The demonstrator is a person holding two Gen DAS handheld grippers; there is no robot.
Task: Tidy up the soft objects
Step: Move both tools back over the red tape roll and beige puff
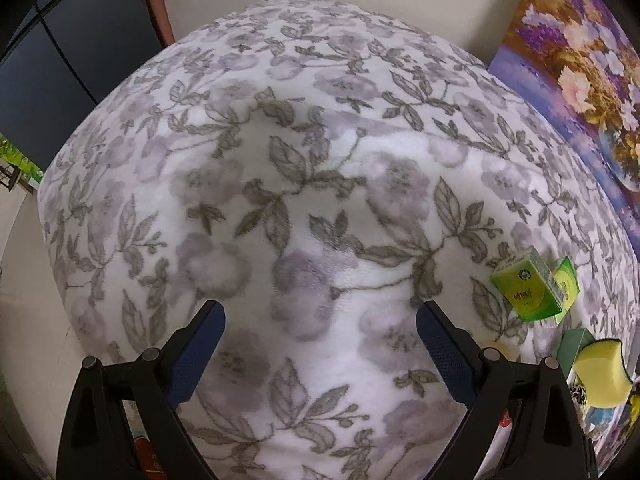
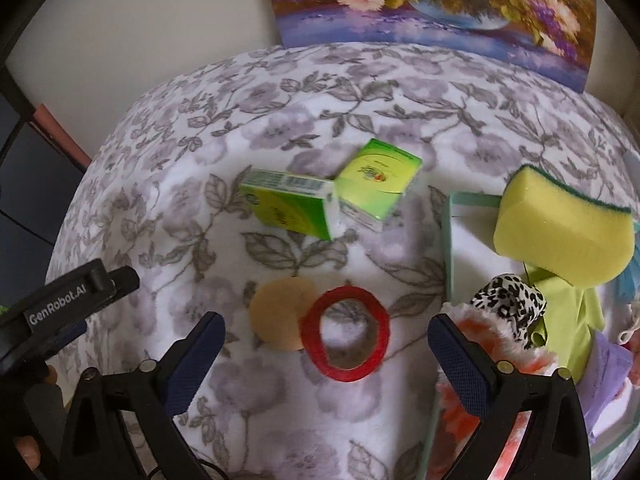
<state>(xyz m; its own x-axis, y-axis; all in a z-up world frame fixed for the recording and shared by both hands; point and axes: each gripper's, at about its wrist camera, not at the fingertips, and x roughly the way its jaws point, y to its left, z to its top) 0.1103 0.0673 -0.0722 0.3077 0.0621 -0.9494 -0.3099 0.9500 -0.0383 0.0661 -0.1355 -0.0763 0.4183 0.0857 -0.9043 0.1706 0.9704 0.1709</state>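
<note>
Right claw [image 2: 326, 354] hangs released above the red ring [image 2: 345, 333]; left claw [image 1: 320, 340] is released too. Likely next: descend, pinch the ring's six o'clock rim.

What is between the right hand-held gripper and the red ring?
Nothing visible. The right hand-held gripper is open, and the red ring lies flat on the blanket just ahead of its fingers. A tan pad touches the ring's left side.
</note>
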